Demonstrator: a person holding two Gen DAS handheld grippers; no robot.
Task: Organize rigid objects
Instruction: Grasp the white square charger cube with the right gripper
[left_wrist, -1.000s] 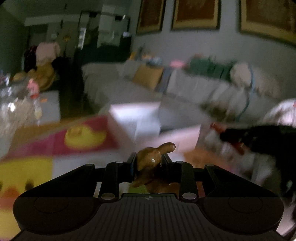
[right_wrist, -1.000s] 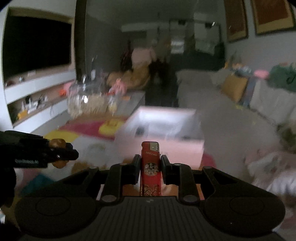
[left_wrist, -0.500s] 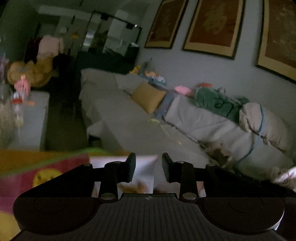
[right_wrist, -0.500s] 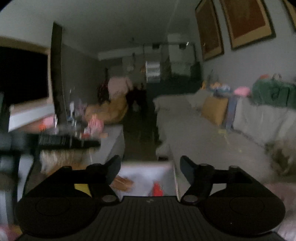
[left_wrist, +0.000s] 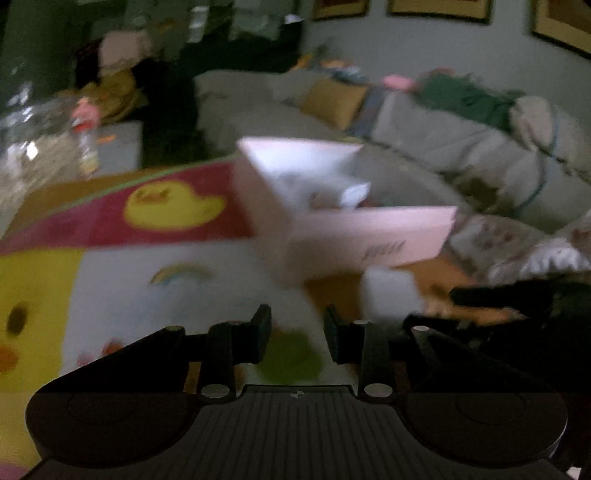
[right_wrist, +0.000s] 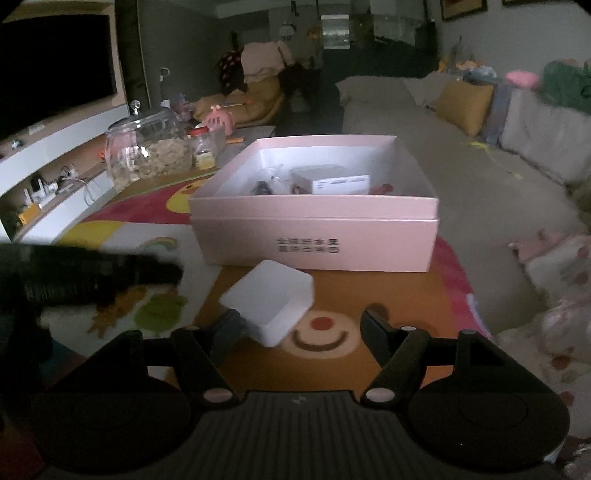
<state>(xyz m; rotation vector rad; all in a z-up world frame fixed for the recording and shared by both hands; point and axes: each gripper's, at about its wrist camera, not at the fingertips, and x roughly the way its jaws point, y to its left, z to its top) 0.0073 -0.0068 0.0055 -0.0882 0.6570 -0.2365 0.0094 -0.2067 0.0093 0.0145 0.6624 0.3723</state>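
Presently, both grippers are empty. Right gripper (right_wrist: 301, 326): jaws spread wide, a small white box (right_wrist: 269, 301) lying on the mat (right_wrist: 388, 295) just ahead of the left finger. Left gripper (left_wrist: 297, 338): jaws parted narrowly above the mat. Beyond the white box stands the open pink box (right_wrist: 314, 229), holding several small items. Glass jar (right_wrist: 147, 151) sits far left; sofa (right_wrist: 461, 177) lies to the right.

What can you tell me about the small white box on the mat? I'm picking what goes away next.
The small white box is a plain, rounded-corner block, plastic-looking and unmarked, its lid not discernible. It lies skewed on the play mat, just in front of the pink storage box and apart from it. The open right gripper has it near its left finger; contact is unclear.
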